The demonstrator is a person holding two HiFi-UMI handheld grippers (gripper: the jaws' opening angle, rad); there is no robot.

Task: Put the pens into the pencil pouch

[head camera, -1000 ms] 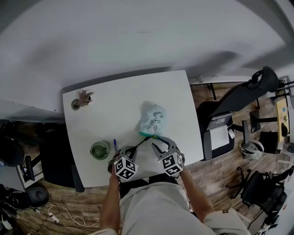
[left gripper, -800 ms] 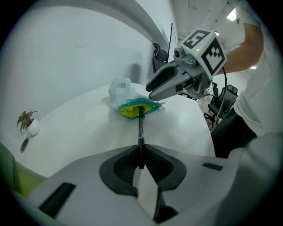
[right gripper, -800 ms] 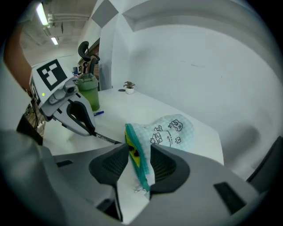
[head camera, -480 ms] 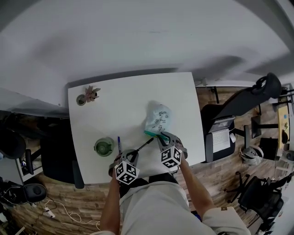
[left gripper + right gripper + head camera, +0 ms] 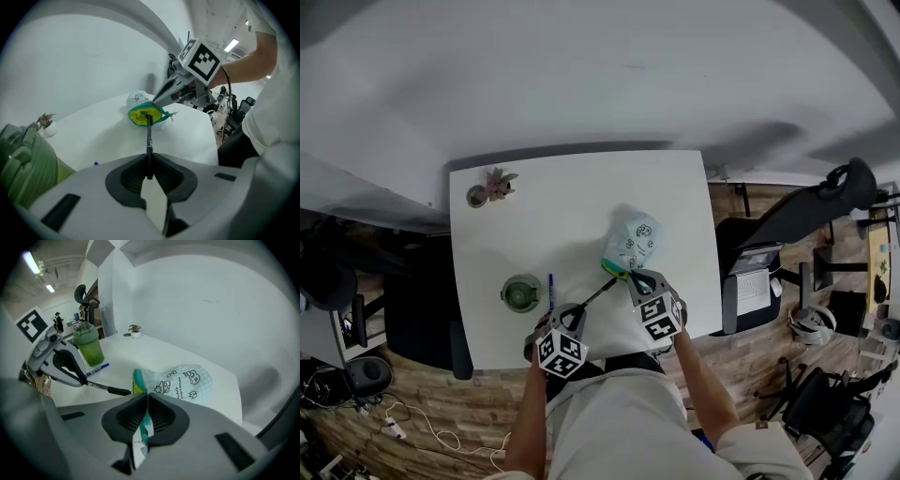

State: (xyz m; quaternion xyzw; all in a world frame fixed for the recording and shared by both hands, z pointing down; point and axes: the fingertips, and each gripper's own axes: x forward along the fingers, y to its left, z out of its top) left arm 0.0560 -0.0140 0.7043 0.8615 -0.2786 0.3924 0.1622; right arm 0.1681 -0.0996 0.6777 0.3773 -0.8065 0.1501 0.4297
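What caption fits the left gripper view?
Left gripper, shut on a black pen, points it at the pale blue fabric pouch whose rim the right gripper just closed on.

Pouch (image 5: pixel 636 242) pale blue w/ black doodles, yellow inside; black pen (image 5: pixel 595 294), blue pen (image 5: pixel 550 290).

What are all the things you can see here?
white table: one, white, centre.
pale blue fabric pencil pouch with cartoon prints: one, pale blue, yellow inside, on the table's right part.
black pen: one, black, in the left gripper, pointing at the pouch's mouth.
blue pen: one, blue, lying on the table beside the cup.
green lidded cup: one, green, table's near left.
small potted plant: one, white pot, far left corner.
black office chair: one, black, right of the table.
left gripper: one, grey, shut on the black pen.
right gripper: one, grey, fingers just closed on the pouch's teal rim.
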